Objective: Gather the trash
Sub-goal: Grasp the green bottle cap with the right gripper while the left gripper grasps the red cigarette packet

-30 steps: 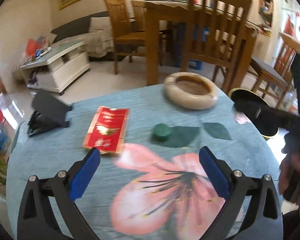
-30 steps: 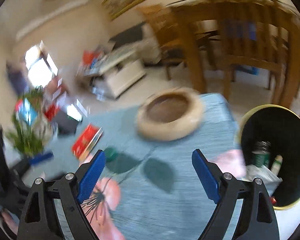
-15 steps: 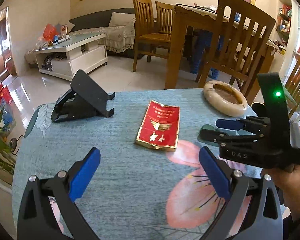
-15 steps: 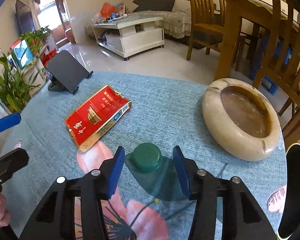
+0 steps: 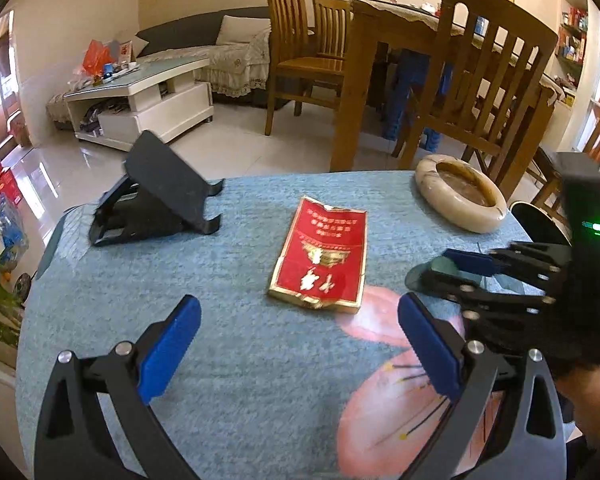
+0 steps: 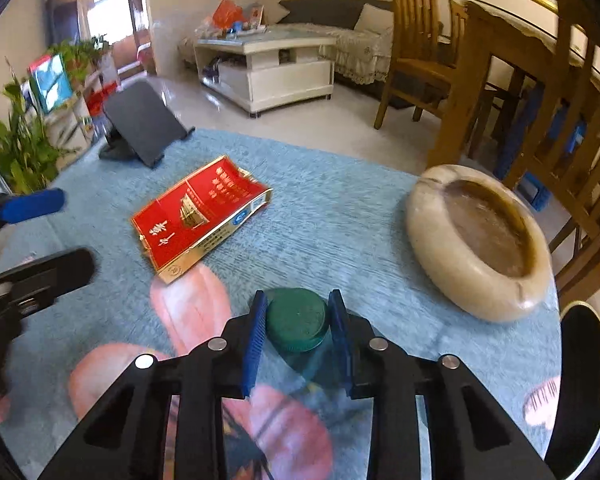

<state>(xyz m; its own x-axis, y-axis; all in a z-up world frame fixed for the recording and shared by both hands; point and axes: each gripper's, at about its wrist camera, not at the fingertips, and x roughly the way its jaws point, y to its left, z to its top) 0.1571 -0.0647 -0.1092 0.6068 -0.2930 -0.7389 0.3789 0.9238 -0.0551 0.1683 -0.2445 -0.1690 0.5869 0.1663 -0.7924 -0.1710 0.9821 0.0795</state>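
Note:
A small green bottle cap [image 6: 296,320] lies on the blue flowered tablecloth [image 6: 332,216]. My right gripper [image 6: 297,300] reaches down over it, jaws closing, and both blue pads touch the cap's sides. In the left wrist view the right gripper [image 5: 436,266] enters from the right and mostly hides the cap. A flattened red and gold cigarette pack [image 5: 324,260] [image 6: 200,216] lies mid-table. My left gripper [image 5: 298,303] hovers just short of the pack, open with nothing between its fingers; the left gripper [image 6: 46,236] also shows at the left edge of the right wrist view.
A stone ashtray [image 6: 420,216] [image 5: 456,216] sits at the table's far right. A black bin with a yellow rim [image 6: 584,360] [image 5: 540,220] stands beyond the right edge. A black phone stand [image 5: 160,196] [image 6: 140,120] is at the far left. Wooden chairs stand behind.
My right gripper swung from the bin over to the green cap and its jaws narrowed onto it. My left gripper shifted until the red pack lay straight ahead.

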